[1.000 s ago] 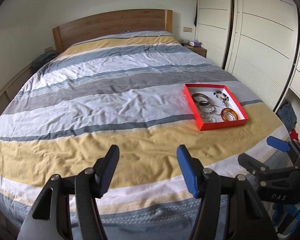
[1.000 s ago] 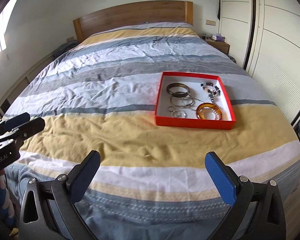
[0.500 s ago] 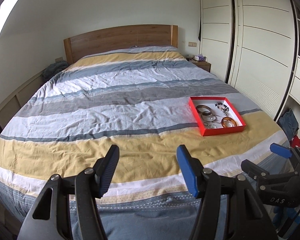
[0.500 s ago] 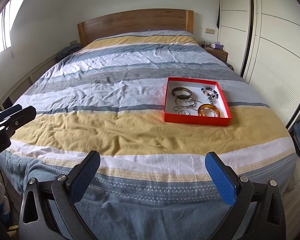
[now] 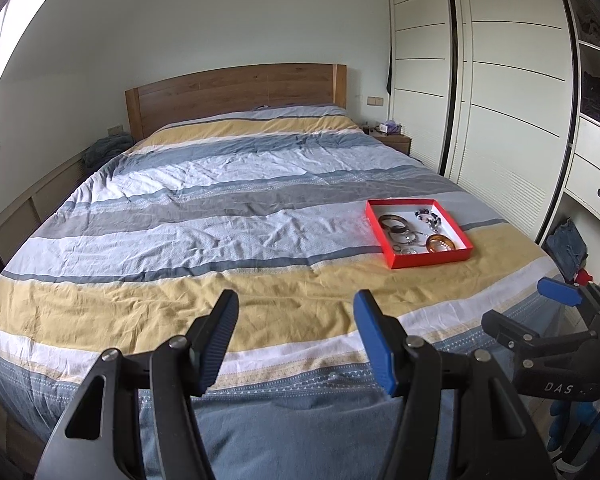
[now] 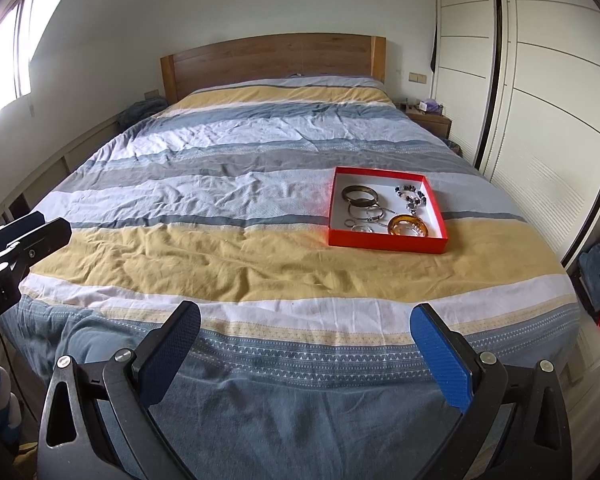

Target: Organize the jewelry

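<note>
I hold my left hand-held gripper point(image 5: 294, 334) and my right hand-held gripper point(image 6: 306, 342) off the foot edge of the bed point(image 6: 236, 256), both with their jaws spread apart and nothing between them. The right one gapes wider than the left.

The jewelry sits in a shallow red tray point(image 6: 386, 245) that lies on the bedspread toward the bed's right edge, where a pale blue stripe meets a yellow one, well apart from both my grippers.

Inside it, a dark bangle point(image 6: 360, 195) lies near the far left corner. I judge it stiff and light, easy to pinch across its band. Thin silver hoops point(image 6: 366, 213) lie just beside it toward the middle; they look slippery and overlap each other, so I would take one at an outer arc clear of the others. An amber bangle point(image 6: 407, 226) rests near the front right wall, rigid and smooth, and its glossy surface may slide in my pads. A beaded strand point(image 6: 411, 194) lies near the far right corner. It is limp and will dangle, so I would grip it at a bunched part. A few small rings near the front wall are too tiny to tell apart.

The tray itself looks like light card and may shift on the soft bedding if I push.
</note>
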`<state>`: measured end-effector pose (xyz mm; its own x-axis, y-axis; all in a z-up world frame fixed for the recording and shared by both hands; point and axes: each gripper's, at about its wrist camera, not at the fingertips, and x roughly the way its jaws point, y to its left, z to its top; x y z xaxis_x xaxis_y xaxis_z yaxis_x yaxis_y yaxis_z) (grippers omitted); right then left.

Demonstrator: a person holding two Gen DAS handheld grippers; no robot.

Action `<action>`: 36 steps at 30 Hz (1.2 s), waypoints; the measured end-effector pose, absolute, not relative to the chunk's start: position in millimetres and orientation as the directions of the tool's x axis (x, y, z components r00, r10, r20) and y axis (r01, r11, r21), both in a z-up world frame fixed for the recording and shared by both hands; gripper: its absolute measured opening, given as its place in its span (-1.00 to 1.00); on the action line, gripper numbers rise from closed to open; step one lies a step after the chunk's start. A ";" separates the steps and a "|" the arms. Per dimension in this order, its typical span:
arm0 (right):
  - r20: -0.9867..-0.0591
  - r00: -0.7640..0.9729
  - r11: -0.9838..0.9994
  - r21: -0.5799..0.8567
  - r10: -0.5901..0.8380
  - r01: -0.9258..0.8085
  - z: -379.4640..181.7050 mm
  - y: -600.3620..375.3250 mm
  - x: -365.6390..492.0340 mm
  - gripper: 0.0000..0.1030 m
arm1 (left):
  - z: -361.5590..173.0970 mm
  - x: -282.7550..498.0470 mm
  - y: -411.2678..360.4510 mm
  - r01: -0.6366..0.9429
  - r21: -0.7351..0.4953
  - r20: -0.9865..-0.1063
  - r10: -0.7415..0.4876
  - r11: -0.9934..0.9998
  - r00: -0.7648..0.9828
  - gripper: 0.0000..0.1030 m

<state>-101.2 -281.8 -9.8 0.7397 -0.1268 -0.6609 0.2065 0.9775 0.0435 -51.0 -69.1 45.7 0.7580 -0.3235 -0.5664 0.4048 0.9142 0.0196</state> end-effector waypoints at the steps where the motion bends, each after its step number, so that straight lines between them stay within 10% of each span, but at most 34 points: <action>1: -0.660 0.741 0.978 0.043 -0.127 0.205 -9.2 -280.7 -103.5 1.00 | 45.4 -53.6 -67.1 0.405 0.020 -0.565 -0.324 0.914 0.759 0.12; 36: -0.618 0.774 0.985 0.000 -0.138 0.175 8.4 -256.6 -131.4 1.00 | 42.6 -76.7 -44.8 0.373 0.047 -0.553 -0.287 0.926 0.782 0.12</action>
